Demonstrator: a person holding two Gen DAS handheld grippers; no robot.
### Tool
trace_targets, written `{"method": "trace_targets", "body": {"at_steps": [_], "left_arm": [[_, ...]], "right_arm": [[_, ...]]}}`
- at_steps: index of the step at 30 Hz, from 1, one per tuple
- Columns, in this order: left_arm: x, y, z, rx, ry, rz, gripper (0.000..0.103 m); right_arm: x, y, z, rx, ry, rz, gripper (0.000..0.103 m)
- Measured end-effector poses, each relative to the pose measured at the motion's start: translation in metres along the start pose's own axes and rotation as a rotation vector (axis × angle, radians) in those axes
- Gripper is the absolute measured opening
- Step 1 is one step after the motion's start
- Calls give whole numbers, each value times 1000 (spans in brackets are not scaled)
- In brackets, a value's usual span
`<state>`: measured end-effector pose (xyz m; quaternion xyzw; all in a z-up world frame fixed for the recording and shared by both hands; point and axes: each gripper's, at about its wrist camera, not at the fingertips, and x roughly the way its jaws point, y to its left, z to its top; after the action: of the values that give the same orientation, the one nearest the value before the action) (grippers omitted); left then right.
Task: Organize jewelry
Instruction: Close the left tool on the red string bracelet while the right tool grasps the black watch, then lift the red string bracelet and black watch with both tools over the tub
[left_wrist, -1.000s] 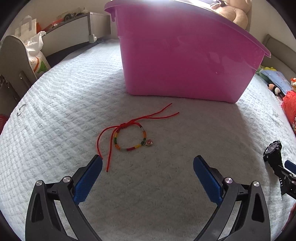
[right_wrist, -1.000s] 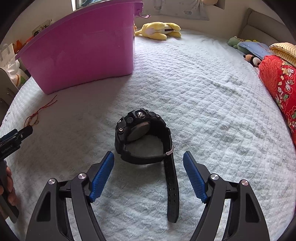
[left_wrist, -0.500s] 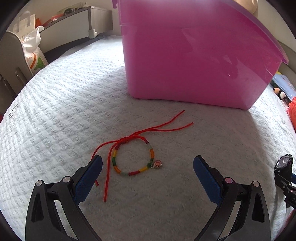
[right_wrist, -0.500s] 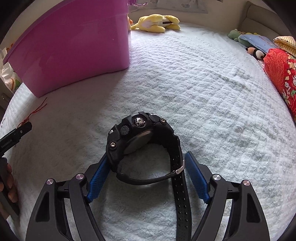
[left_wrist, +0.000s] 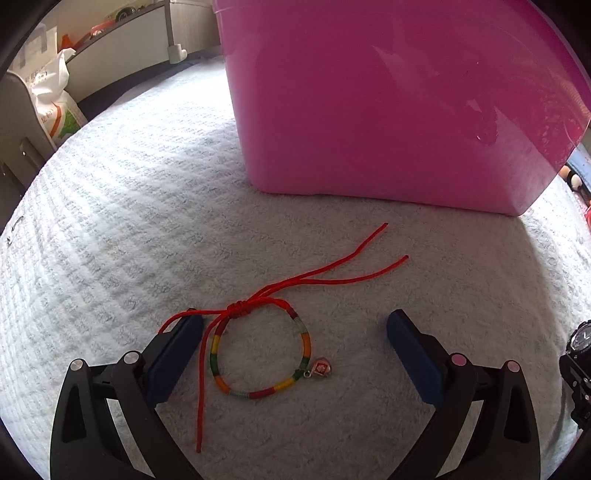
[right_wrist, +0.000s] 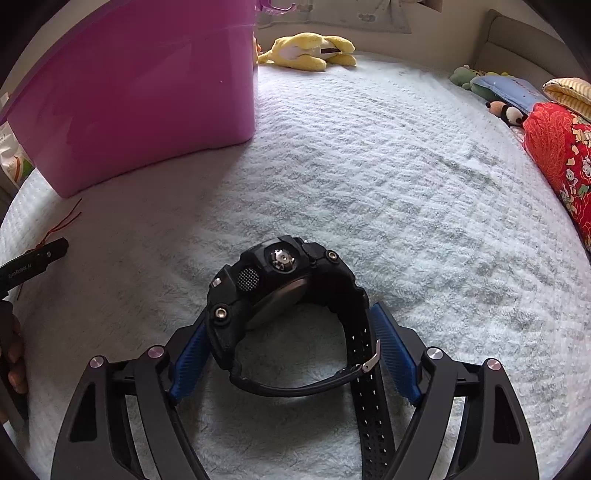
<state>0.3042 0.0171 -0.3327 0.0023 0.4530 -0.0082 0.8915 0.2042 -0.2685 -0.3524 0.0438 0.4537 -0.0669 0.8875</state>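
A red-cord bracelet (left_wrist: 262, 354) with coloured bands and a small pink charm lies on the white bedspread, between the blue pads of my open left gripper (left_wrist: 295, 336). Its left pad rests over one red cord end. A black wristwatch (right_wrist: 284, 306) stands on its side between the blue pads of my right gripper (right_wrist: 288, 343). The pads sit right against the watch case and strap, still wide apart. A pink plastic tub (left_wrist: 388, 96) stands just beyond the bracelet; it also shows in the right wrist view (right_wrist: 140, 96).
The white textured bedspread (right_wrist: 406, 184) covers the bed. A yellow plush toy (right_wrist: 306, 51) lies at the far edge. Red patterned bedding (right_wrist: 561, 155) and small toys lie at the right. A white bag (left_wrist: 51, 99) stands off the bed's left side.
Both grippers have moved forward. The bracelet now lies between the left pads, and the watch now sits between the right pads, which have narrowed against it.
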Motion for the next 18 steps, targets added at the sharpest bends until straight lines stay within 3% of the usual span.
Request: {"method": "trace_targets", "body": {"at_steps": [2, 5, 9, 15, 18], "left_arm": [[-1, -3, 0, 6, -6, 10, 95], [-6, -12, -2, 38, -23, 13, 80], [-13, -28, -9, 103, -36, -7, 46], [-21, -36, -15, 114, -25, -21, 9], [-28, -37, -22, 123, -17, -31, 6]], "right_arm": [[0, 1, 0, -2, 1, 0, 78], [0, 2, 2, -6, 8, 0, 76], [-2, 4, 3, -14, 20, 6, 70], [-7, 0, 5, 13, 40, 38, 69], [-12, 3, 2, 9, 45, 42, 68]]}}
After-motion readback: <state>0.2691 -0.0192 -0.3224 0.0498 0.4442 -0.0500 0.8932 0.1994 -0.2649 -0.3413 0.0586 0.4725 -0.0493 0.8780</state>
